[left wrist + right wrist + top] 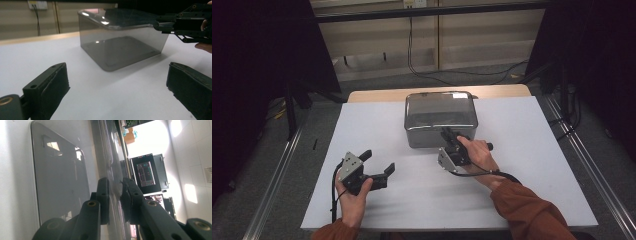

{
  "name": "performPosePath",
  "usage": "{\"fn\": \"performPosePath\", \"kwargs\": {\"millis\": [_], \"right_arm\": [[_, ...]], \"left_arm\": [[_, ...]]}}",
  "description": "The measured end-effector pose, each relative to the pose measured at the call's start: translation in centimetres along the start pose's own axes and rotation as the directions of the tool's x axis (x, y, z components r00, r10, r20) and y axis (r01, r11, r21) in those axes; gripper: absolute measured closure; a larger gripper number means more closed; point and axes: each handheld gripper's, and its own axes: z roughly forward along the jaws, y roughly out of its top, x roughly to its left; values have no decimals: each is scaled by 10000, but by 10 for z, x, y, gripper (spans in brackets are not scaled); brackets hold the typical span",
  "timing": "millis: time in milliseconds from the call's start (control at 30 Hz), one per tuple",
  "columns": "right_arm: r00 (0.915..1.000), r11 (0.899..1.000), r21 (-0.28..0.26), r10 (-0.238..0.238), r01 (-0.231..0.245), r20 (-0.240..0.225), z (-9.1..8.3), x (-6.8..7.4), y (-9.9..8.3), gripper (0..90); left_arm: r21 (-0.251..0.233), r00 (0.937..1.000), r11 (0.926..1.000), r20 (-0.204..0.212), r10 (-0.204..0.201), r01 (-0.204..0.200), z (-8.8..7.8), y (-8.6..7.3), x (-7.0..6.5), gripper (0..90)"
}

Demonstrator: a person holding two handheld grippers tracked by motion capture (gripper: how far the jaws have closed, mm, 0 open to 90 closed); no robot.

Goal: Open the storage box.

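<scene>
— Right gripper (451,136)?
— Clamped on the near rim of the clear box (439,117), at 6 o'clock of its lid.
— Box location?
— Toward 12 o'clock on the white table (362,130).
— Left gripper (379,162)?
— Spread wide, empty, at 8 o'clock from the box.

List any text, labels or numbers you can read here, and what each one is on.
None can be read.
Screen in the right gripper view: coloured rows on it, too blurred to read.
Clear box: no label or print shows on it.
Wall socket in the left gripper view: no legible marking.
Tongs: no print shows on either pair.
</scene>
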Motion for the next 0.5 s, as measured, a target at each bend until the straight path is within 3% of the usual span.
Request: {"fn": "performPosePath", "kwargs": {"millis": [167, 333, 400, 500], "right_arm": [[10000, 10000, -42, 56, -56, -45, 0, -1, 0, 770], [9999, 9999, -60, 110, -111, -23, 0, -2, 0, 770], [9999, 9999, -84, 104, -104, 4, 0, -2, 1, 771], [9998, 9998, -76, 180, -179, 51, 0, -2, 1, 771]], "left_arm": [[-264, 9999, 9996, 26, 115, -115, 4, 8, 0, 35], [-450, 9986, 9977, 82, 513, -509, 11, 8, -1, 40], [-339, 9995, 9992, 215, 236, -229, 15, 7, -1, 41], [-343, 9994, 9990, 199, 300, -293, 20, 8, -1, 40]]}}
